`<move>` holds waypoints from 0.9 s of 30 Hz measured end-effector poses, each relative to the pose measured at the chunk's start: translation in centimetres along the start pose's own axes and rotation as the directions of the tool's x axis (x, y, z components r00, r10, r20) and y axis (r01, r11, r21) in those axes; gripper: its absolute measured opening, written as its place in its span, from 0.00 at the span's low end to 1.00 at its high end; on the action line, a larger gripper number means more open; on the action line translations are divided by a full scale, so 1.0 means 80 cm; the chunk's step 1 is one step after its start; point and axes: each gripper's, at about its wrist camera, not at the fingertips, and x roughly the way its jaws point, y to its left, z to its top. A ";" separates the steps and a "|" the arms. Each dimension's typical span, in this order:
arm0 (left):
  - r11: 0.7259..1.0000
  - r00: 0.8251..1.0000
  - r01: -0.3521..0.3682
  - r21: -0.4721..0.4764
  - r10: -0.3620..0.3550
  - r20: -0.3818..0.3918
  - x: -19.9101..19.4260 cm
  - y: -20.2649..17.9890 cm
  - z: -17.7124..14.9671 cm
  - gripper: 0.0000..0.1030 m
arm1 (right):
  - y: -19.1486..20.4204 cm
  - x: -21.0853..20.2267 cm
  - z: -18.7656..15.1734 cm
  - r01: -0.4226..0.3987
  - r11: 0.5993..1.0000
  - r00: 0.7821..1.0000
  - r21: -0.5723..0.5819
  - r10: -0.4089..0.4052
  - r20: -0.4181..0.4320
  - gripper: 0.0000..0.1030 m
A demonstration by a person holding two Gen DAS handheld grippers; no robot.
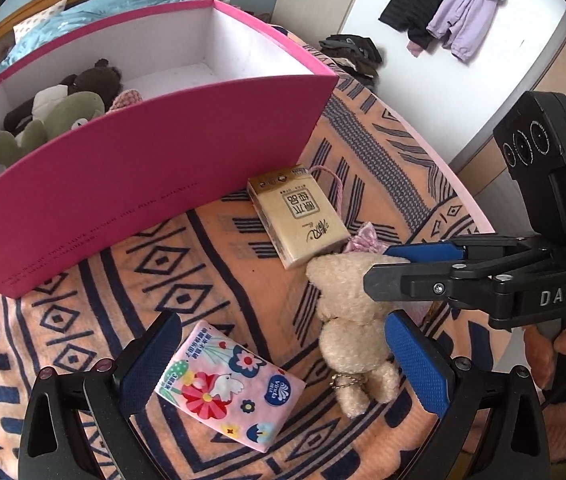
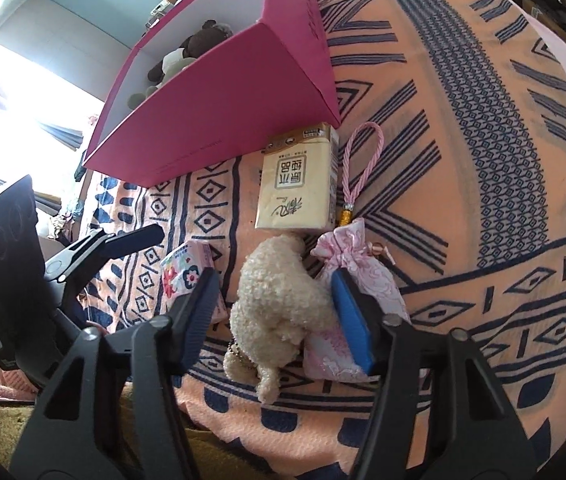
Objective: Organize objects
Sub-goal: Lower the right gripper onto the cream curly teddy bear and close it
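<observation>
A cream plush bear point(image 2: 279, 300) lies on the patterned blanket point(image 2: 483, 160). My right gripper point(image 2: 275, 280) is open and straddles the bear; its blue pad rests on a pink sachet point(image 2: 363, 276) beside the bear, and its dark finger stands clear of the bear. My left gripper point(image 1: 283, 360) is open low over the blanket, with a pink floral tissue pack point(image 1: 231, 384) and the bear point(image 1: 355, 336) between its fingers, touching neither firmly. A tan tissue pack point(image 1: 299, 216) lies by the pink box point(image 1: 143, 184).
The pink box holds several plush toys point(image 1: 63, 108) at its left end; its right half shows bare white floor. A hand point(image 1: 563, 344) grips the right gripper's handle. A bed point(image 1: 83, 8) stands behind the box, and jackets point(image 1: 451, 0) hang on the wall.
</observation>
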 end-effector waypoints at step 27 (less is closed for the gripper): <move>0.994 0.993 0.106 -0.017 -0.106 -0.056 0.018 -0.010 -0.001 0.88 | 0.007 0.017 0.001 -0.075 0.997 0.997 -0.001 0.075 -0.012 0.29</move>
